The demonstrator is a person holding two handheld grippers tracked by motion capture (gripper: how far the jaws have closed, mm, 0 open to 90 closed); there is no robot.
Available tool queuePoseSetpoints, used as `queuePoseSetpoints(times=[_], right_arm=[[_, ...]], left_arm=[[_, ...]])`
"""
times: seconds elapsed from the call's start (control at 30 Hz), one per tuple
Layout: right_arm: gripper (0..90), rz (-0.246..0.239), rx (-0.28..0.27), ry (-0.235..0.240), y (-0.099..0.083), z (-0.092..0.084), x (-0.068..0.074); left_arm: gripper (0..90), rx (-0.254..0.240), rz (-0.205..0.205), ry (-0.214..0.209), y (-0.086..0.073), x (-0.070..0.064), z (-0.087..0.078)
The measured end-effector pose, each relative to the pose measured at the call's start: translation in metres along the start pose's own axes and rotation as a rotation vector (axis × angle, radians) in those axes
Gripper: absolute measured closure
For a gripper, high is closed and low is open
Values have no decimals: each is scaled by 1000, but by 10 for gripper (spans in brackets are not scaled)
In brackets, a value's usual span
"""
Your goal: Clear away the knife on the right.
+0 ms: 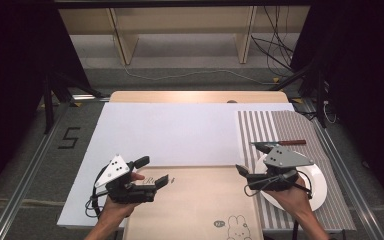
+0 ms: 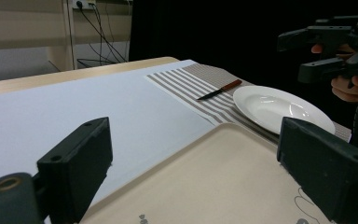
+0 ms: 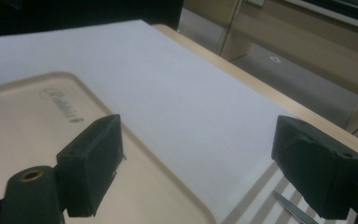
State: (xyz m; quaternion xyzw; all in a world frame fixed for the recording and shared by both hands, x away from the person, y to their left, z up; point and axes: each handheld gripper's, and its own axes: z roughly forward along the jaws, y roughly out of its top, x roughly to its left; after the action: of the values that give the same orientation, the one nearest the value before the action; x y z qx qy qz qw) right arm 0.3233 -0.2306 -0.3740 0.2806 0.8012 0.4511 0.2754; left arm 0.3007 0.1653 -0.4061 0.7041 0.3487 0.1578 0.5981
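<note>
Both grippers are above the tray, nothing is picked yet.

I hold my left gripper [image 1: 155, 172] over the left part of the beige tray [image 1: 195, 210], jaws spread wide and empty; my right gripper [image 1: 247, 160] is over the tray's right edge, also spread wide and empty. The tray lies on the white sheet [image 1: 180, 132] at my side of the table. The white plate [image 2: 279, 105] sits on the striped mat [image 1: 280, 125] just right of the tray, and the knife [image 2: 219, 89] lies on the mat behind it. I judge this is the approach step; next I must choose plate or knife, lower the jaws around it and close.
</note>
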Motion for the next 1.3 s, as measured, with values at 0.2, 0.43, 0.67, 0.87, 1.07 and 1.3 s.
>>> queuePoseSetpoints(times=[0.2,0.43,0.67,0.87,1.07,1.3], right_arm=[[202,-13,67,24,0,9,-23],[200,-10,134,-1,3,16,-41],[199,18,209,-19,8,30,-70],[198,86,262,-21,9,40,-94],[198,148,368,-71,-4,55,-128],[200,202,448,-101,-23,63,-148]], left_arm=[[103,-2,-6,4,0,1,0],[103,0,-9,5,-1,1,1],[103,-2,-10,11,-1,2,0],[102,-1,-8,9,-1,2,1],[103,-1,-10,9,-1,2,1],[103,0,-9,9,-1,2,1]])
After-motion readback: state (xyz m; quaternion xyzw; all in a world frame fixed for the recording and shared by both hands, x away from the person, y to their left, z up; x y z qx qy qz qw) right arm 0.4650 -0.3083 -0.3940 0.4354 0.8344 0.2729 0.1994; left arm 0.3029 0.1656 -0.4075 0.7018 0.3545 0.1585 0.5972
